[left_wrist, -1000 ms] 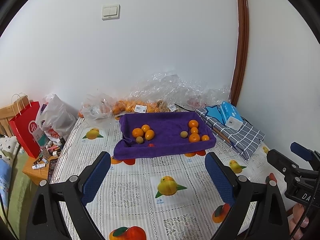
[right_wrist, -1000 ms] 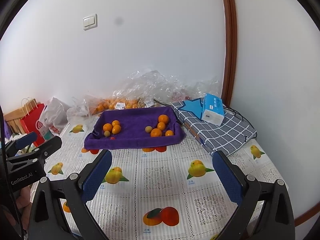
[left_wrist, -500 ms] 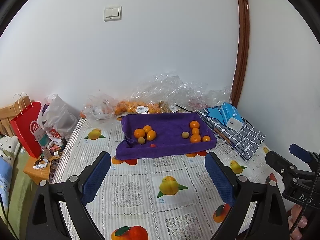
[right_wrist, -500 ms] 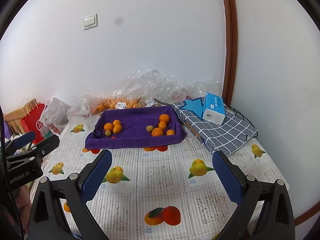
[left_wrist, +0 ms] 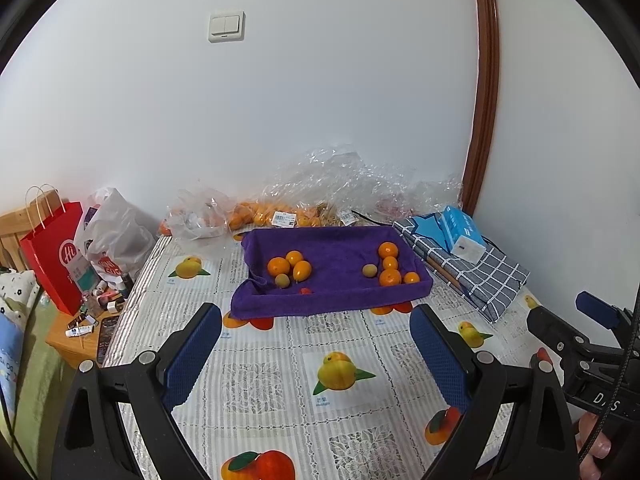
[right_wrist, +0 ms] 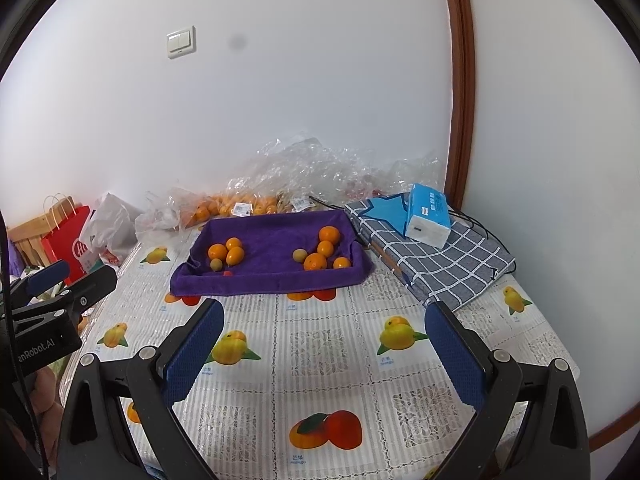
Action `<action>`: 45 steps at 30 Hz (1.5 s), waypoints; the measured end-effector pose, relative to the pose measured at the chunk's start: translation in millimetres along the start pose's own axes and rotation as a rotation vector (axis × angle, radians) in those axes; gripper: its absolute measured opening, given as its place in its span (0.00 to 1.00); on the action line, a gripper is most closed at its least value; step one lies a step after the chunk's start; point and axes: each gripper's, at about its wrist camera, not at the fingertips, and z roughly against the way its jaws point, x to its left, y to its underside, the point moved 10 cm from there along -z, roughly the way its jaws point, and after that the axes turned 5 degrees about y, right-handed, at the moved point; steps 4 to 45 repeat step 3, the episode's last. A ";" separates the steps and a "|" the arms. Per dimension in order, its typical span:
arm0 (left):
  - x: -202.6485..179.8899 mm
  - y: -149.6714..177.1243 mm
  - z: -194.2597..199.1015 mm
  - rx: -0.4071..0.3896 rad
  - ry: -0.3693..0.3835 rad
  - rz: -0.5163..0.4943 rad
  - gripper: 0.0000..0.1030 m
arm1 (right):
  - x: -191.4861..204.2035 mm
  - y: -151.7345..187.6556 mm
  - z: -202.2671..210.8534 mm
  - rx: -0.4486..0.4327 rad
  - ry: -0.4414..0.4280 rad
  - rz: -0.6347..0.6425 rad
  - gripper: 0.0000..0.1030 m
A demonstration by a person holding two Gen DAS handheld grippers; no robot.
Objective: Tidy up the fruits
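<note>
Both hand-held grippers, left (left_wrist: 316, 344) and right (right_wrist: 324, 340), have pulled back a little from the purple tray (left_wrist: 332, 300). They are wide apart and hold nothing. The oranges (left_wrist: 279, 266) look sorted already.

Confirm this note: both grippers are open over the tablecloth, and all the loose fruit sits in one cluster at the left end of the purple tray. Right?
Not quite. The purple tray holds two clusters, left and right, as the right wrist view shows. The left gripper and right gripper are indeed open.
</note>
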 end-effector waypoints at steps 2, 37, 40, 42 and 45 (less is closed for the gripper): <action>-0.1 0.0 -0.1 0.001 -0.001 -0.003 0.93 | 0.3 0.4 0.0 0.001 -0.002 -0.004 0.97; -0.3 -0.1 0.0 0.001 -0.001 -0.006 0.93 | 0.5 0.9 -0.1 0.002 -0.003 -0.006 0.97; -0.3 -0.1 0.0 0.001 -0.001 -0.006 0.93 | 0.5 0.9 -0.1 0.002 -0.003 -0.006 0.97; -0.3 -0.1 0.0 0.001 -0.001 -0.006 0.93 | 0.5 0.9 -0.1 0.002 -0.003 -0.006 0.97; -0.3 -0.1 0.0 0.001 -0.001 -0.006 0.93 | 0.5 0.9 -0.1 0.002 -0.003 -0.006 0.97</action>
